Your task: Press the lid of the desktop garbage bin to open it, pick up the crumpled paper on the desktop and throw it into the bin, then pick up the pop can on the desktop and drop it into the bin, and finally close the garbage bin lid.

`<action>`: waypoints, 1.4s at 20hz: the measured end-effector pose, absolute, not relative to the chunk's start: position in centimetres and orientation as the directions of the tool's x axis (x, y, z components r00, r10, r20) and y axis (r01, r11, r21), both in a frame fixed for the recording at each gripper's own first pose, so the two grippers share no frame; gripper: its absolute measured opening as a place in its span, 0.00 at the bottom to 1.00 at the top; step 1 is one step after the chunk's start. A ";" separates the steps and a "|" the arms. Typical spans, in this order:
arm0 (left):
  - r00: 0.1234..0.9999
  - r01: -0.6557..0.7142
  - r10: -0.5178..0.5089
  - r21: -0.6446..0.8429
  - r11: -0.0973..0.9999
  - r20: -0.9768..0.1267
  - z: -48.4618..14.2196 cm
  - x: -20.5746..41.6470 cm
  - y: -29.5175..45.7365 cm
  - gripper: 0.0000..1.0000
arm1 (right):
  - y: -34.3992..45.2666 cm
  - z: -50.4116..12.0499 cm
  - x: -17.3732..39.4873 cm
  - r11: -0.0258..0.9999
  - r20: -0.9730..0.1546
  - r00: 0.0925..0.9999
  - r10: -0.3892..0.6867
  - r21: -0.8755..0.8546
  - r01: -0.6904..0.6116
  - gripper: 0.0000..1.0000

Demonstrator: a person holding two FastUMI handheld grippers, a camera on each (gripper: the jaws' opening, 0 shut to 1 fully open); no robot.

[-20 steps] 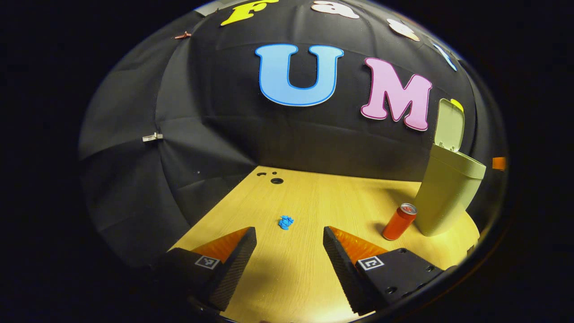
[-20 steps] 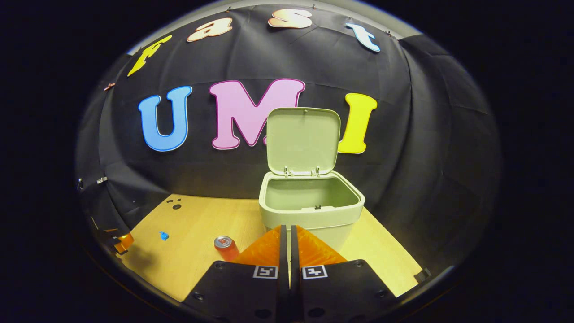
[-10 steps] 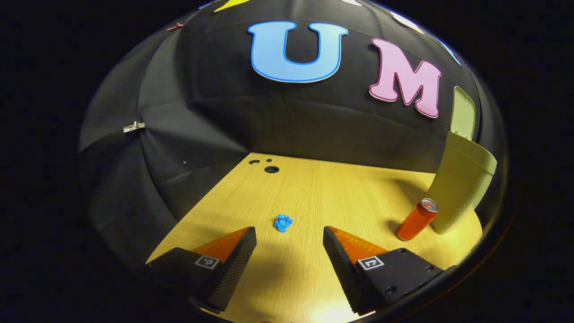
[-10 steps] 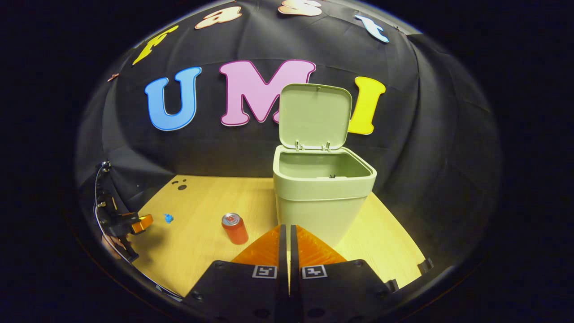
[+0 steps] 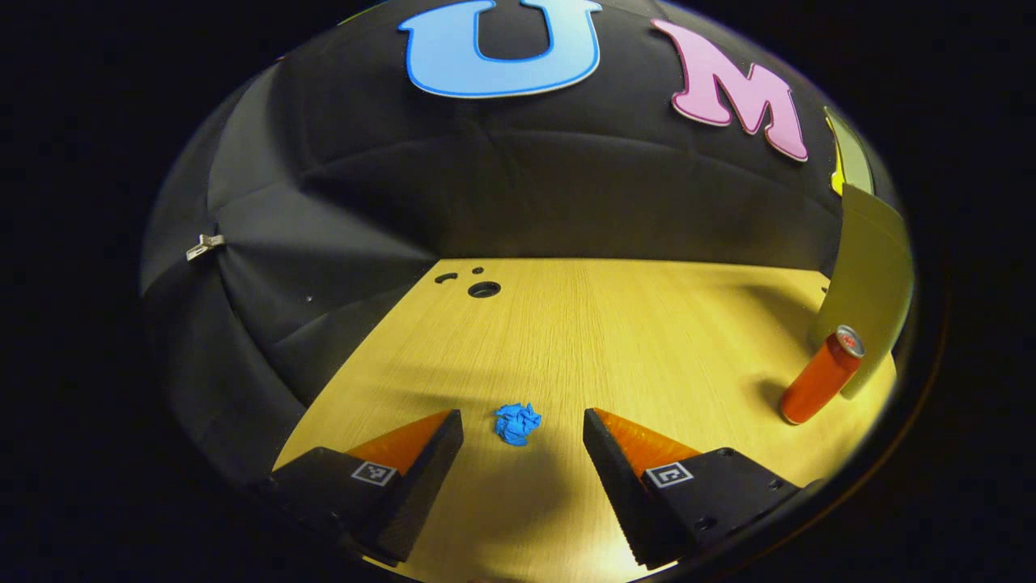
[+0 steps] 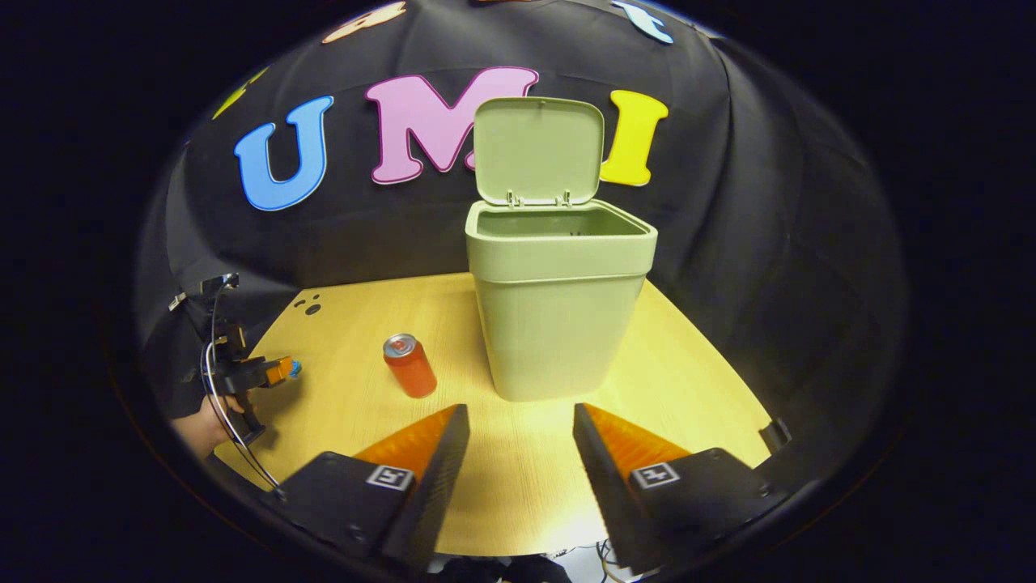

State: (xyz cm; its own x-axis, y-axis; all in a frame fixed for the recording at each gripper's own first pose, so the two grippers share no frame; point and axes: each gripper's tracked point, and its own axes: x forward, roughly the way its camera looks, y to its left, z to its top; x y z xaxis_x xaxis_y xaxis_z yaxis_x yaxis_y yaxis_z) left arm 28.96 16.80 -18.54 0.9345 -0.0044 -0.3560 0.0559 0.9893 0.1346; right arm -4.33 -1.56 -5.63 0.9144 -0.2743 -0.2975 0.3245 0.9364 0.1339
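Observation:
A small blue crumpled paper [image 5: 516,423] lies on the wooden desktop [image 5: 615,340], just ahead of my left gripper [image 5: 523,425], which is open with the paper near the gap between its fingertips, not touching either. The orange pop can [image 5: 819,376] stands upright at the far right of the left gripper view, beside the pale green bin [image 5: 870,275]. In the right gripper view the bin [image 6: 558,316] stands in the middle with its lid [image 6: 538,150] raised upright. The can [image 6: 409,366] stands left of the bin. My right gripper [image 6: 518,421] is open, low over the desktop in front of the bin.
The black cloth wall closes the desk at the back and sides. Small holes [image 5: 483,288] mark the far left corner of the desktop. A hand [image 6: 202,421] with the left gripper [image 6: 279,370] shows at the left edge of the right gripper view, beside the paper [image 6: 295,368].
My left gripper came down and forward toward the blue paper. My right gripper drew back and down from the bin and went from shut to open.

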 end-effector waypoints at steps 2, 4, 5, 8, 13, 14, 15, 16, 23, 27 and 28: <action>0.921 0.075 -0.005 0.163 0.984 -0.391 -19.5 29.5 16.4 0.96 | -1.6 -6.3 -4.4 0.932 -0.312 0.907 -0.282 0.135 0.336 1.00; 0.916 0.083 -0.013 0.158 0.984 -0.400 -20.1 30.4 16.4 0.95 | -1.7 -6.5 -4.6 0.928 -0.317 0.902 -0.292 0.136 0.348 1.00; 0.909 0.093 -0.027 0.139 0.986 -0.416 -20.7 30.5 16.1 0.96 | -1.6 -6.8 -4.7 0.927 -0.322 0.902 -0.289 0.140 0.347 1.00; 0.890 0.091 -0.031 0.111 0.990 -0.455 -22.0 31.6 16.1 0.97 | -1.2 -7.9 -5.1 0.927 -0.352 0.893 -0.282 0.142 0.348 1.00; 0.883 0.085 -0.021 0.117 0.989 -0.469 -23.1 32.6 16.9 0.97 | -0.8 -9.0 -5.8 0.919 -0.387 0.880 -0.276 0.162 0.360 1.00; 0.886 0.092 -0.030 0.111 0.989 -0.464 -23.1 32.8 16.7 0.98 | -0.7 -9.2 -6.0 0.918 -0.393 0.877 -0.276 0.162 0.362 1.00; 0.886 0.097 -0.037 0.107 0.990 -0.463 -23.2 32.9 16.5 0.96 | -0.8 -9.3 -6.2 0.918 -0.399 0.874 -0.277 0.159 0.363 1.00; 0.884 0.104 -0.048 0.094 0.990 -0.466 -23.3 32.9 16.3 0.93 | -0.8 -9.3 -6.3 0.918 -0.404 0.872 -0.278 0.156 0.365 1.00; 0.885 0.100 -0.053 0.077 0.992 -0.463 -23.4 32.8 16.6 0.52 | -1.2 -8.9 -7.0 0.912 -0.396 0.869 -0.297 0.153 0.381 1.00; 0.889 0.093 -0.051 0.069 0.993 -0.454 -23.3 32.7 16.8 0.29 | -1.2 -8.7 -7.1 0.916 -0.392 0.873 -0.291 0.149 0.372 1.00; 0.890 0.095 -0.054 0.067 0.993 -0.452 -23.2 32.8 16.7 0.25 | -1.3 -8.7 -7.1 0.917 -0.392 0.873 -0.289 0.148 0.370 1.00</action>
State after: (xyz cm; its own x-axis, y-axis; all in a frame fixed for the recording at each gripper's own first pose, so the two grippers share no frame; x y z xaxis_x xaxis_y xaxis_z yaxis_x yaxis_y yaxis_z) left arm 32.76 16.66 -23.20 0.8902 -0.0542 -0.4523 0.0945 0.9933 0.0670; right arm -7.10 -1.27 -8.70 0.8734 -0.2893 -0.3917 0.3703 0.9170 0.1482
